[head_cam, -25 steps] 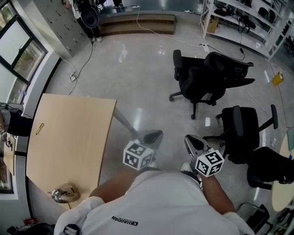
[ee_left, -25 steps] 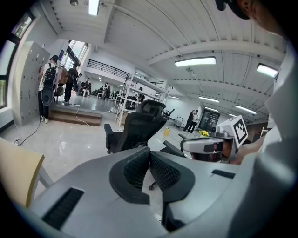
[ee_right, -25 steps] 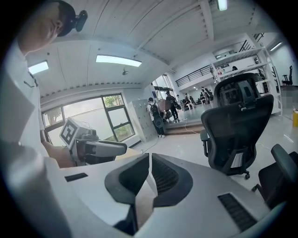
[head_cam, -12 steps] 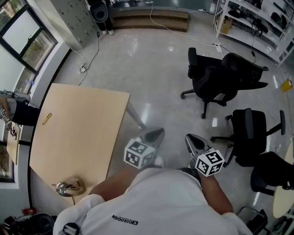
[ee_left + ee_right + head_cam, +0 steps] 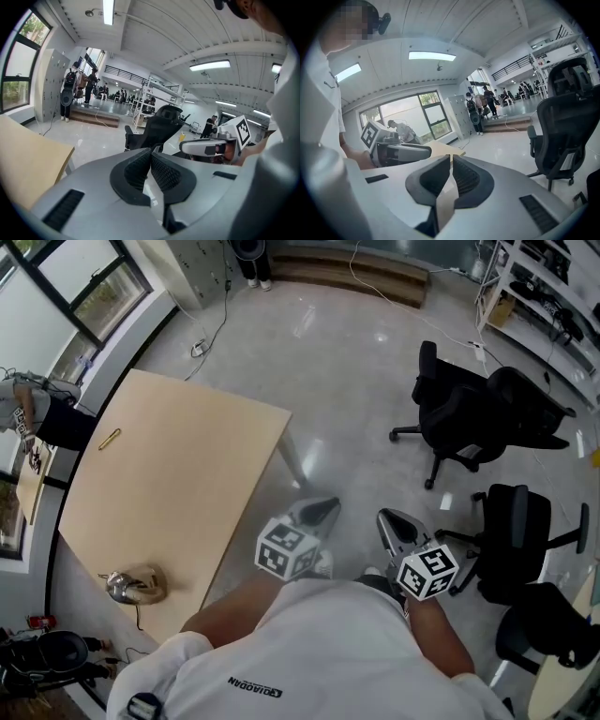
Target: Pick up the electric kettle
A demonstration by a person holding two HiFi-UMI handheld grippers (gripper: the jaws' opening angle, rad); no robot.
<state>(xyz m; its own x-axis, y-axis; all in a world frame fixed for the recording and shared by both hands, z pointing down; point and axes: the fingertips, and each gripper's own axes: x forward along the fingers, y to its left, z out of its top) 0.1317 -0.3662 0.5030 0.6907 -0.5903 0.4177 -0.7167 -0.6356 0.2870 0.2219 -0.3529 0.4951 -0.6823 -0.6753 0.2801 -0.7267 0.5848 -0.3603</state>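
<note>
The electric kettle [image 5: 124, 587], shiny metal, rests on a round base near the front corner of the light wooden table [image 5: 178, 484] at the lower left of the head view. My left gripper [image 5: 324, 510] hangs over the floor just right of the table's edge, shut and holding nothing. My right gripper [image 5: 385, 519] floats beside it, also shut and holding nothing. In the left gripper view the jaws [image 5: 150, 154] meet at their tips, and the right gripper [image 5: 208, 146] shows beyond them. The right gripper view has its jaws [image 5: 451, 160] together, with the left gripper [image 5: 401, 151] to its left.
Black office chairs [image 5: 478, 418] stand on the shiny floor to the right, one more [image 5: 516, 531] close to my right gripper. A small yellow object [image 5: 109, 439] lies on the table's far part. A person [image 5: 37, 418] stands at the left by the windows. Shelving [image 5: 544, 296] lines the far right.
The view has swung so the table and kettle sit further right and higher in the picture, and the chairs have slid right. Both grippers keep their place in the frame and stay shut.
</note>
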